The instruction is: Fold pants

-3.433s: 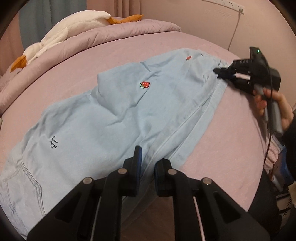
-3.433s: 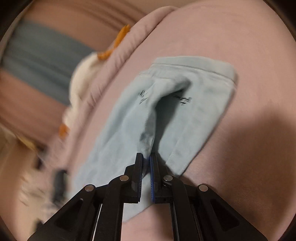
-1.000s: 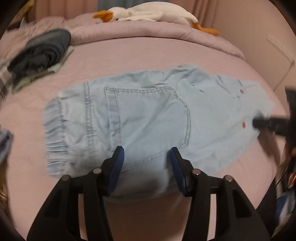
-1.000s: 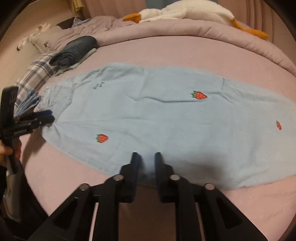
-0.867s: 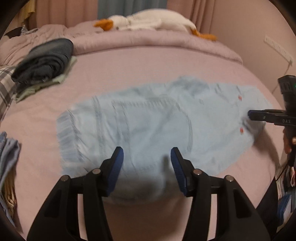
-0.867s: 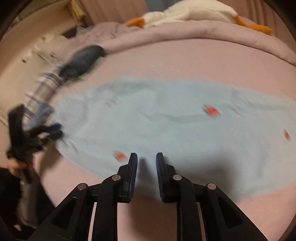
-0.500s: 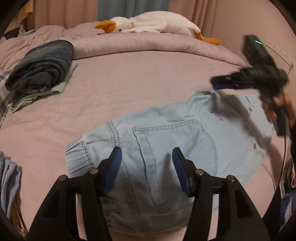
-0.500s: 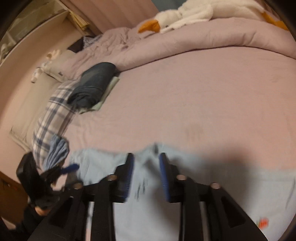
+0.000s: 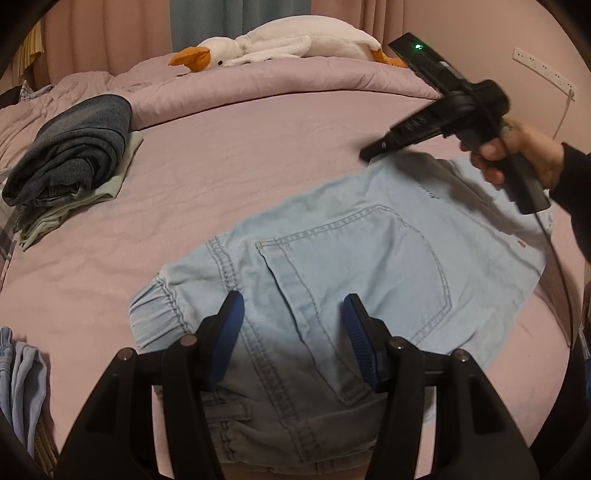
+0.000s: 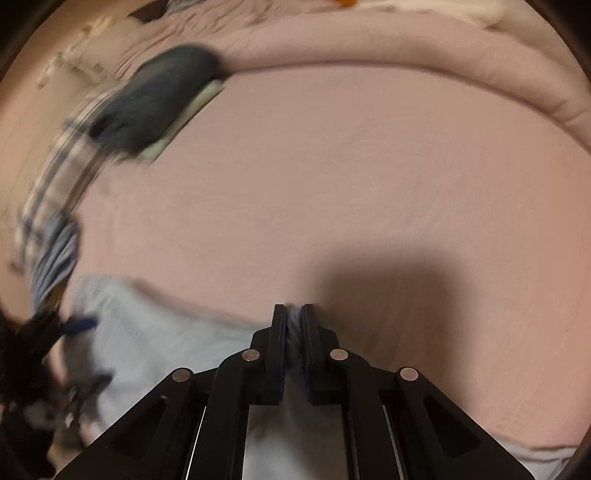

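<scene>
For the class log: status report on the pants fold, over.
Left tool open above pants. Right tool shut on pants edge. Folded clothes pile lies apart, not obstructing.

The pants (image 9: 354,266) lie spread on the bed (image 9: 240,155), waistband end nearest the left wrist camera; a stack of folded clothes (image 9: 70,162) sits far left. A stuffed goose (image 9: 280,40) lies behind, on the rolled duvet (image 9: 258,85).

pink bed (image 9: 280,140), pink curtains (image 9: 110,33), wall socket (image 9: 543,68)

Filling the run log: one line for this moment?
task: fold pants | left tongs: open above pants | right tongs: shut on pants
</scene>
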A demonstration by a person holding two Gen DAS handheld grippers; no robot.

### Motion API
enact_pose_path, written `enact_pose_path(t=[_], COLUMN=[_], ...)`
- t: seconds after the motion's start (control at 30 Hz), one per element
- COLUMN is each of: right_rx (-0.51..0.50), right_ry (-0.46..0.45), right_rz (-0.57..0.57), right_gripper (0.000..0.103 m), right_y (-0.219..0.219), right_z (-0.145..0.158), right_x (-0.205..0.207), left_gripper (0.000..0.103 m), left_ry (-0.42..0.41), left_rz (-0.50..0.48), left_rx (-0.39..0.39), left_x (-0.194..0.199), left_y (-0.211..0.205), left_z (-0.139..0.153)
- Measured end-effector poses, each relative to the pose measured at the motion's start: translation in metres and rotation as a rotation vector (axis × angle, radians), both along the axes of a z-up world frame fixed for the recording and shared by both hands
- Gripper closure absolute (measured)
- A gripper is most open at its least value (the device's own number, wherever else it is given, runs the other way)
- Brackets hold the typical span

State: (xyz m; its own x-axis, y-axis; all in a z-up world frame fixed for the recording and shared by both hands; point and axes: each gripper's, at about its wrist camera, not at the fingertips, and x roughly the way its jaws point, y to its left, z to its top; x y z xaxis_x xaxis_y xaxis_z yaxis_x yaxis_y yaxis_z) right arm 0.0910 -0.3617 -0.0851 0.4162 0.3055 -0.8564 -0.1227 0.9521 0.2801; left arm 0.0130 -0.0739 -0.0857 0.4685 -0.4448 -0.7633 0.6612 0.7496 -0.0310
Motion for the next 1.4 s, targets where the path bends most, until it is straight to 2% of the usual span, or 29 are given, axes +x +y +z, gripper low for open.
enact_pose_path(t=[0.03, 0.1, 0.13, 0.23, 0.3, 0.37, 0.43, 0.53, 0.6, 0.63, 0.7, 0.73, 0.8, 0.83, 0.9, 0.93, 0.97, 1.0, 1.03, 1.07, 1.1, 1.17, 1.23, 1.27, 1.33, 1.4], right_rx=[-0.016, 0.051, 0.054, 0.086, 0.106, 0.092, 0.04, -0.172, -0.151, -0.134, -0.144, -0.108, -0.028, -0.031, -0.043, -0.039, -0.055, -0.095, -0.171, -0.204, -0.213, -0.166, -0.062, -0.011, 0.118, 0.242], right_ry=[-0.012, -0.013, -0.05, -0.17, -0.205, -0.172, -0.105, -0.026, -0.1, -0.115, -0.127, -0.133, -0.166, -0.187, -0.218, -0.234, -0.232, -0.214, -0.16, -0.144, -0.204, -0.214, -0.238, -0.255, -0.305, -0.352], right_rz=[-0.093, -0.152, -0.165, -0.149, -0.115, -0.088, -0.071, -0.094, -0.127, -0.21, -0.316, -0.343, -0.314, -0.291, -0.249, -0.219, -0.211, -0.208, -0.192, -0.175, -0.158, -0.145, -0.223, -0.272, -0.427, -0.609], right_gripper=[0.097, 0.097, 0.097, 0.097, 0.097, 0.097, 0.097, 0.097, 0.097, 0.097, 0.097, 0.097, 0.097, 0.097, 0.09, 0.075, 0.057, 0.054, 0.053, 0.053, 0.052, 0.048, 0.048, 0.048, 0.047, 0.041], right_y=[-0.01, -0.024, -0.029, -0.035, -0.036, -0.036, -0.036, -0.03, -0.036, -0.047, -0.061, -0.068, -0.075, -0.072, -0.067, -0.064, -0.063, -0.063, -0.057, -0.055, -0.05, -0.057, -0.082, -0.099, -0.14, -0.184], right_z=[0.0, 0.002, 0.012, 0.044, 0.057, 0.056, 0.04, 0.003, 0.002, 0.007, 0.014, 0.02, 0.033, 0.041, 0.049, 0.047, 0.039, 0.029, 0.008, -0.004, -0.004, 0.004, 0.017, 0.022, 0.03, 0.03], right_x=[0.003, -0.002, -0.01, -0.049, -0.073, -0.093, -0.101, -0.087, -0.085, -0.084, -0.087, -0.095, -0.12, -0.14, -0.175, -0.2, -0.216, -0.23, -0.245, -0.257, -0.27, -0.295, -0.323, -0.333, -0.359, -0.386], left_gripper=[0.048, 0.048, 0.048, 0.047, 0.047, 0.046, 0.046, 0.046, 0.046, 0.046, 0.046, 0.046, 0.046, 0.045, 0.04, 0.039, 0.039, 0.039, 0.039, 0.04, 0.04, 0.041, 0.04, 0.036, 0.027, 0.026], left_ry=[0.002, 0.002, 0.003, 0.007, 0.008, 0.003, -0.007, -0.013, -0.012, -0.011, -0.006, -0.011, -0.026, -0.026, -0.013, -0.008, -0.019, -0.036, -0.028, -0.014, 0.001, 0.026, 0.03, 0.02, 0.023, 0.048], left_rz=[0.001, 0.002, 0.002, 0.015, 0.027, 0.031, 0.03, 0.03, 0.037, 0.043, 0.067, 0.077, 0.08, 0.071, 0.069, 0.075, 0.066, 0.064, 0.066, 0.07, 0.077, 0.091, 0.116, 0.127, 0.145, 0.139], left_rx=[0.001, 0.005, 0.005, -0.001, -0.005, -0.003, 0.009, 0.024, 0.029, 0.032, 0.037, 0.034, 0.016, -0.003, 0.023, 0.07, 0.08, 0.067, 0.061, 0.055, 0.044, 0.039, 0.039, 0.037, 0.003, -0.055], left_x=[0.0, 0.0, -0.001, 0.001, 0.001, 0.0, -0.002, -0.002, -0.002, -0.002, -0.004, -0.007, -0.017, -0.025, -0.037, -0.042, -0.049, -0.054, -0.057, -0.059, -0.06, -0.062, -0.065, -0.066, -0.069, -0.067], left_y=[0.0, 0.001, 0.001, 0.0, -0.001, -0.002, -0.003, -0.004, -0.005, -0.004, -0.004, -0.003, 0.0, 0.002, 0.003, 0.003, 0.006, 0.009, 0.013, 0.018, 0.023, 0.029, 0.03, 0.028, 0.019, 0.005], left_z=[0.0, 0.001, 0.001, 0.001, 0.0, 0.0, -0.001, -0.002, -0.001, -0.001, 0.004, 0.007, 0.014, 0.015, 0.006, -0.005, -0.012, -0.012, -0.01, -0.007, -0.003, 0.003, 0.012, 0.016, 0.024, 0.03])
